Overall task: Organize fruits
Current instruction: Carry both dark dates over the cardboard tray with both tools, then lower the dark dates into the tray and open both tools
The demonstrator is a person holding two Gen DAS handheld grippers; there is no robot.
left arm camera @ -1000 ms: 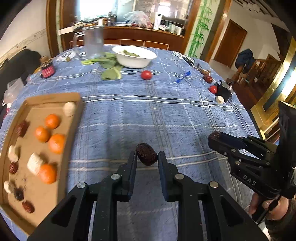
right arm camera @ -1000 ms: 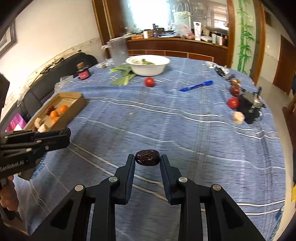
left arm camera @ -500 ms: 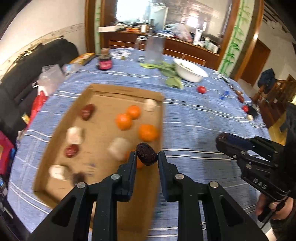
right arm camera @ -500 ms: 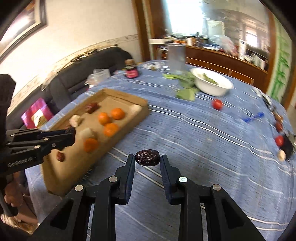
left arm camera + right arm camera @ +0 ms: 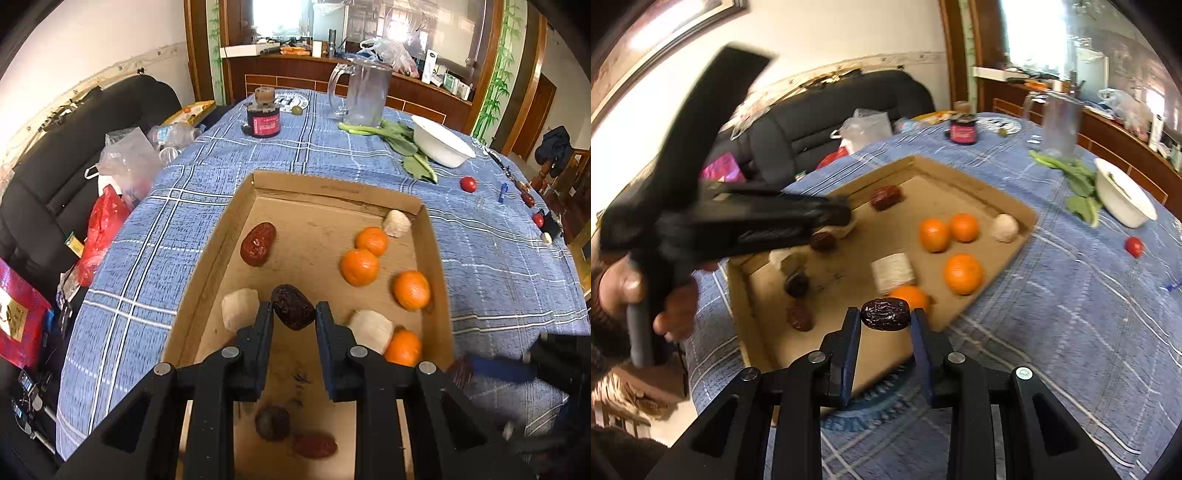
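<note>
Now, left wrist view: left gripper point(image 5: 293, 314) clenched on a dark date point(image 5: 293, 306), swung from open tablecloth point(image 5: 229, 158) to above the cardboard tray point(image 5: 325, 188), amid oranges point(image 5: 359, 266) (drop-off looks near). Right wrist view: right gripper point(image 5: 885, 317) grasping a second date point(image 5: 885, 314), carried to the tray's near edge, not yet inside.

Daylight enters through the far window point(image 5: 284, 16), which is overexposed. Fisheye distortion curves and vignettes both views' edges. In the right wrist view, the left gripper point(image 5: 846, 216) is motion-blurred.
</note>
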